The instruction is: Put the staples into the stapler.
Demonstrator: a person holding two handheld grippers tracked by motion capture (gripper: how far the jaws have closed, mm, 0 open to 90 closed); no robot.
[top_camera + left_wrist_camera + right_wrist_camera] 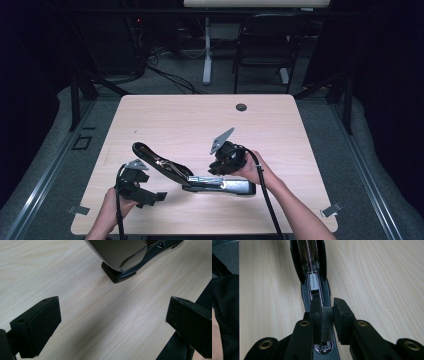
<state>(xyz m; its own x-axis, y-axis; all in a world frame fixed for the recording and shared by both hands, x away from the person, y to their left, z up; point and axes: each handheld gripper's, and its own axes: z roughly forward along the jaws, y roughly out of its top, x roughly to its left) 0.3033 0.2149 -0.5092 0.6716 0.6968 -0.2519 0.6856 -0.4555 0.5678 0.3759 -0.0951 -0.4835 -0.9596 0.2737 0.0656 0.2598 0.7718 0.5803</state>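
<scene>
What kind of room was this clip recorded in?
Probably a lab or office workroom set up for recording: a bare light wooden desk on grey carpet, an empty black chair behind it, cables trailing over the floor, and dark curtains around the sides.

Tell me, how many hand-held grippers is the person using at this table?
2. The left hand-held gripper hovers open near the table's front-left; the right hand-held gripper is over the opened stapler, pinching a strip of staples.

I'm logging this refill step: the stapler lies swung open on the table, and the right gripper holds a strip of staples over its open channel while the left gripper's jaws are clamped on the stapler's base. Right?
Not quite. In the left gripper view the left gripper stands open over bare table, short of the stapler. The rest holds: the right gripper holds the strip of staples over the channel.
</scene>
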